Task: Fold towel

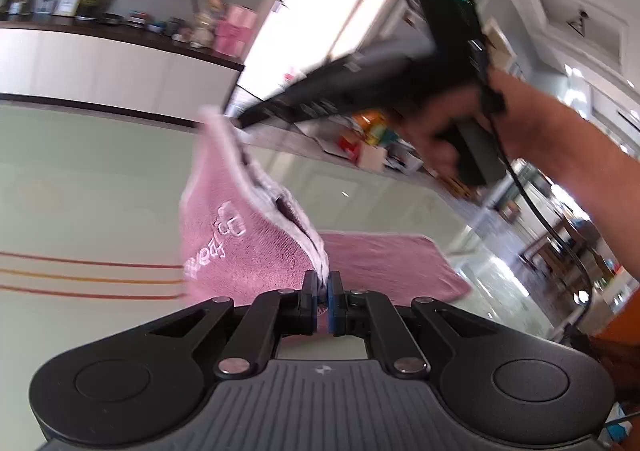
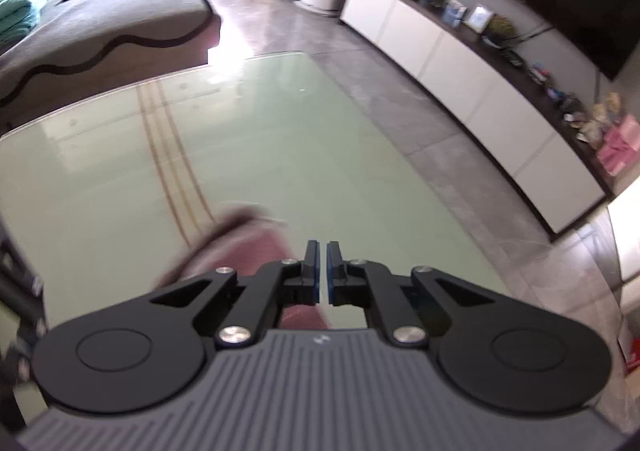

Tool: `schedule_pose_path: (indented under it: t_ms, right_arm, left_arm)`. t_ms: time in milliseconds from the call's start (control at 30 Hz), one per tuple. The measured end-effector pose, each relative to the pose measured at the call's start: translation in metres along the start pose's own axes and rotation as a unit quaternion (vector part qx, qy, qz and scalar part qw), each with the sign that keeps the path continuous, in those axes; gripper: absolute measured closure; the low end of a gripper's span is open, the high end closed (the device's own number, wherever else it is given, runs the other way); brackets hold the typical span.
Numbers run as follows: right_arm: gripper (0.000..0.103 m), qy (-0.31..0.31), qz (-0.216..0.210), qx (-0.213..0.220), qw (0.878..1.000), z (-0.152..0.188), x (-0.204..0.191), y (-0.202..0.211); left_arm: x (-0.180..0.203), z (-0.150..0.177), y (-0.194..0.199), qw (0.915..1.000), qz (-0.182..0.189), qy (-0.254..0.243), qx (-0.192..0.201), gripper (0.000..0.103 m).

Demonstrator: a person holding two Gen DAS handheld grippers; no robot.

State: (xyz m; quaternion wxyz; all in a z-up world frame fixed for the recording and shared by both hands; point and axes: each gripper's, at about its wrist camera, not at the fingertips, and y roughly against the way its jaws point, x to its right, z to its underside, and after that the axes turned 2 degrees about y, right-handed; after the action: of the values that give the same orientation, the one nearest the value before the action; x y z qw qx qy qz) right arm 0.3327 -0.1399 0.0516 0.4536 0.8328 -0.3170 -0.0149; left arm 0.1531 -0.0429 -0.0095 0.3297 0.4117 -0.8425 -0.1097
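While 1 towel (image 1: 248, 235) edge is pinched in the left gripper (image 1: 325, 285), its far corner hangs ahead, nearer the right gripper (image 2: 323, 251), whose jaws are nearly closed and seemingly empty.

The right gripper (image 1: 240, 119) is a dark blur at the top right of the left wrist view, so its grip is unclear. The pink towel (image 2: 240, 247) is a smear in the right wrist view.

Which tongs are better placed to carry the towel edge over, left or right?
Left, probably: the left tongs clamp the lifted edge of the pink towel, while the right tongs show nothing between them.
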Motion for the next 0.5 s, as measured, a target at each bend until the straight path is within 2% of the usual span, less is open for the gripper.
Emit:
schedule_pose_path:
  t_ms: [67,167,267,300,333,367,433,500]
  right_arm:
    - [0.100,-0.012,0.007,-0.017,1.000,0.016,0.010,0.004]
    - [0.099,-0.086,-0.009,-0.034,0.996,0.043,0.025,0.009]
    - [0.096,-0.132,-0.040,-0.049,0.989,0.065,0.025,0.012]
    - [0.091,-0.146,-0.051,-0.055,0.986,0.073,0.025,0.013]
    - [0.082,-0.144,-0.064,-0.060,0.986,0.079,0.019,0.015]
    - [0.079,-0.122,-0.083,-0.067,0.987,0.086,0.006,0.017]
    - [0.078,-0.084,-0.119,-0.081,0.986,0.095,-0.016,0.018]
    - [0.078,-0.062,-0.130,-0.094,0.985,0.098,-0.031,0.014]
  left_arm:
    - [0.016,0.000,-0.012,1.0000,0.001,-0.009,-0.002,0.098]
    - [0.033,0.007,-0.035,0.9995,-0.007,-0.025,-0.019,0.098]
    - [0.036,0.026,-0.052,0.9986,-0.037,-0.033,-0.018,0.098]
    - [0.038,0.036,-0.058,0.9979,-0.048,-0.039,-0.017,0.098]
    - [0.039,0.042,-0.063,0.9974,-0.055,-0.044,-0.016,0.098]
    - [0.042,0.050,-0.069,0.9964,-0.065,-0.053,-0.011,0.098]
    - [0.050,0.067,-0.076,0.9935,-0.084,-0.076,-0.001,0.098]
    - [0.063,0.089,-0.085,0.9880,-0.102,-0.116,0.010,0.098]
